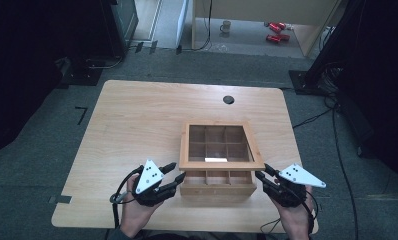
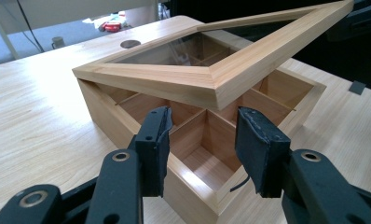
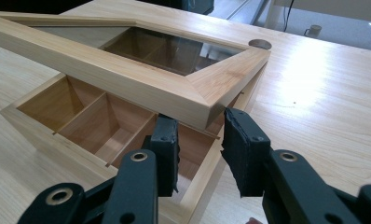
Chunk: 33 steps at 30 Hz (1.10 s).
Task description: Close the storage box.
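Note:
A wooden box with several empty compartments stands near the table's front edge. Its glass-paned lid is tilted up at the front, hinged at the back. My left gripper is open at the box's front left corner. In the left gripper view its jaws straddle the box corner, just below the raised lid. My right gripper is open at the front right corner. In the right gripper view its jaws reach right under the lid's corner, over the box.
The light wooden table has a round cable hole behind the box. Bare tabletop lies left of and behind the box. On the floor beyond stand a mug and red objects. Cables run on the floor at the right.

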Each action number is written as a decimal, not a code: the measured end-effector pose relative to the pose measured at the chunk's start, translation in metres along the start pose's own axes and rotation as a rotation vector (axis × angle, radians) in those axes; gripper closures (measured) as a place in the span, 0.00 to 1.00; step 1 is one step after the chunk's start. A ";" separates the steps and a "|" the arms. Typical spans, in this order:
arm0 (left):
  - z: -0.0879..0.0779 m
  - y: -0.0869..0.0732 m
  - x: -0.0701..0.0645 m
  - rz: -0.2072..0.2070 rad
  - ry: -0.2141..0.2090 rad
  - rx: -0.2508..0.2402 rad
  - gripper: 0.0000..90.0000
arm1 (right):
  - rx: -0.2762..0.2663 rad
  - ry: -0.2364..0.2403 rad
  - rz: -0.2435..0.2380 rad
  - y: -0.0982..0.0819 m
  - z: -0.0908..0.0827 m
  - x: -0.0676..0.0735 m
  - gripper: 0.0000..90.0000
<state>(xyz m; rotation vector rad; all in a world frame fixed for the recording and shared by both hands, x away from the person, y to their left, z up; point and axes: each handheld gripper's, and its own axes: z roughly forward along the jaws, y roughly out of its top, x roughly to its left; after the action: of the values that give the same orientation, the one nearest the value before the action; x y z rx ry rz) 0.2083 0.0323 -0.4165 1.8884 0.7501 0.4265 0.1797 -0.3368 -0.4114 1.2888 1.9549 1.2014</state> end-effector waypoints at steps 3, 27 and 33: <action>0.002 0.000 0.000 0.001 0.003 0.003 0.62 | 0.001 0.000 0.000 -0.001 0.000 0.000 0.74; 0.009 -0.017 -0.010 0.033 0.008 0.030 0.62 | 0.036 -0.006 -0.002 -0.020 0.005 0.004 0.74; 0.010 -0.020 -0.011 0.042 0.024 0.030 0.62 | 0.041 -0.001 0.001 -0.024 0.006 0.003 0.74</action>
<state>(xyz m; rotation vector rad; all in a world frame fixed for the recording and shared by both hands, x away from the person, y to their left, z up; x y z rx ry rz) 0.2002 0.0242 -0.4388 1.9336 0.7373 0.4678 0.1721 -0.3351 -0.4353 1.3105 1.9885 1.1662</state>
